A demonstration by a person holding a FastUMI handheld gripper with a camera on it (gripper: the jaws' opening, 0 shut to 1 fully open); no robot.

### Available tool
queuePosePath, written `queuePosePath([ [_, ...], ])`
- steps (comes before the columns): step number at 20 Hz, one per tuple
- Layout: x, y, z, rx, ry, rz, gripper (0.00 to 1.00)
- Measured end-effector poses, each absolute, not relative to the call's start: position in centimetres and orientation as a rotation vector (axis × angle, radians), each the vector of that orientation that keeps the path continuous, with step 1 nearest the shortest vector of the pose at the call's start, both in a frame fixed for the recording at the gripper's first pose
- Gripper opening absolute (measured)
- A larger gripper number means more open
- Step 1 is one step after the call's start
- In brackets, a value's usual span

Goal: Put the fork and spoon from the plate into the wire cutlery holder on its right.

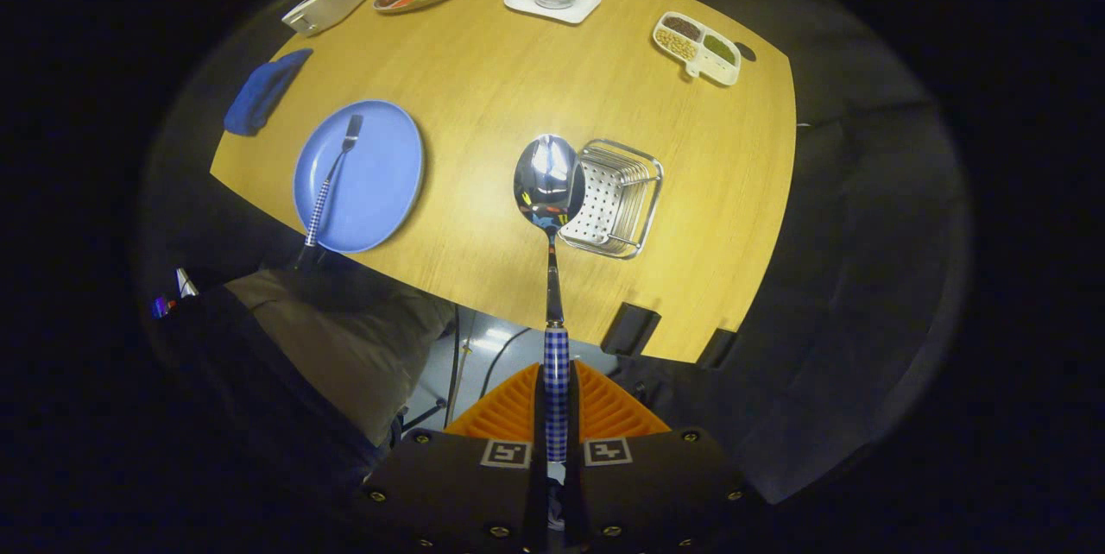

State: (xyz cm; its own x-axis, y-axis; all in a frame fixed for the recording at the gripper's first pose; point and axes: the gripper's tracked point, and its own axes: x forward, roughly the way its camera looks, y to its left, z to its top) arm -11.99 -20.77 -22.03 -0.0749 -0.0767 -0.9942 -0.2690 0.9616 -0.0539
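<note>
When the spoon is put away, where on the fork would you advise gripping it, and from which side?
Grip the fork by its checked handle, which overhangs the blue plate at the near rim, coming from the table's near edge. The gripper is shut on the spoon.

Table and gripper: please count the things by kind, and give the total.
Cutlery: 2, spoon clamped in the gripper, fork on the blue plate
Dishes: 3
Wire holder: 1
Can: 1
Coaster: 1
Cloth: 1
Box: 1
Total: 10
</note>
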Motion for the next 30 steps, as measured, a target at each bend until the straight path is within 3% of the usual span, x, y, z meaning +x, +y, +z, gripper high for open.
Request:
queuePosePath([
  [9, -11.0, -24.6, -26.1, -0.353, 1.848, 0.139, 0.08],
  [24, -6.6, -25.6, -29.7, -0.576, 2.0, 0.142, 0.08],
  [30, -6.0, -25.1, -29.8, -0.497, 2.015, 0.134, 0.16],
])
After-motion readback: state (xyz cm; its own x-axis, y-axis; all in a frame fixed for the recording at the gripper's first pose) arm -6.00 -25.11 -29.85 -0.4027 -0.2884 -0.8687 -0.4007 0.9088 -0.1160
